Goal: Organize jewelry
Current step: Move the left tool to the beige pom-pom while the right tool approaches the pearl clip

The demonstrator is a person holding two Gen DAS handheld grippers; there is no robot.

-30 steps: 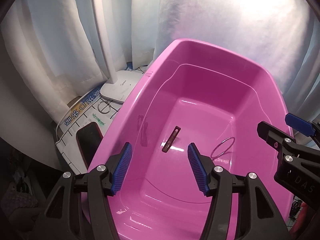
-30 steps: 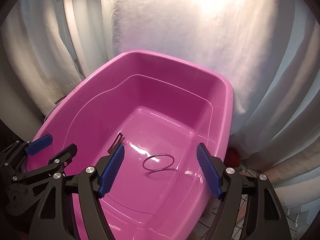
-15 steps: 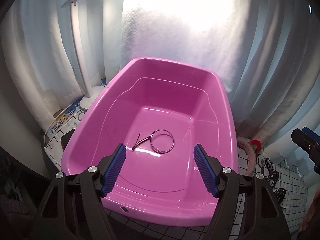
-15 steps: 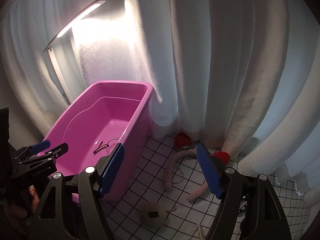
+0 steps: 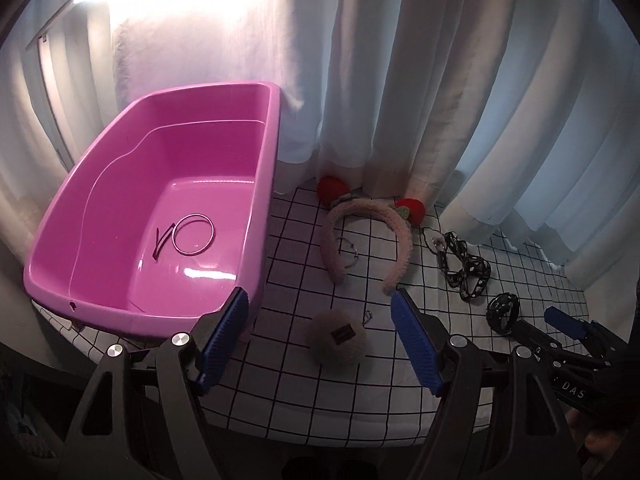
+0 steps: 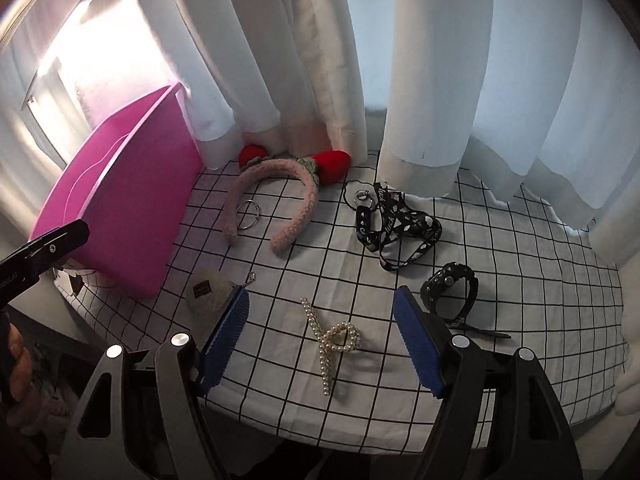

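A pearl hair claw (image 6: 334, 340) lies on the checked cloth (image 6: 500, 312) in the lower middle of the right wrist view, framed between the spread blue pads of the right gripper (image 6: 320, 338), which touches nothing and holds nothing. To its upper right sits a black watch (image 6: 452, 286), and above that a black patterned lanyard (image 6: 396, 220). In the upper middle a fuzzy pink headband (image 6: 280, 196) with red strawberry ends arches over a small metal ring (image 6: 249, 215), and a beige pompom (image 6: 208, 290) rests just left of the gripper's left pad. The pink tub (image 5: 264, 184) fills the left half of the left wrist view; on its floor lie a thin bangle (image 5: 193, 229) and, beside it, a dark hair clip (image 5: 160, 240). The left gripper (image 5: 318, 340) has just been opening and stands wide with nothing between its pads, above the cloth near the tub's near corner. White curtains (image 5: 400, 80) hang behind everything.
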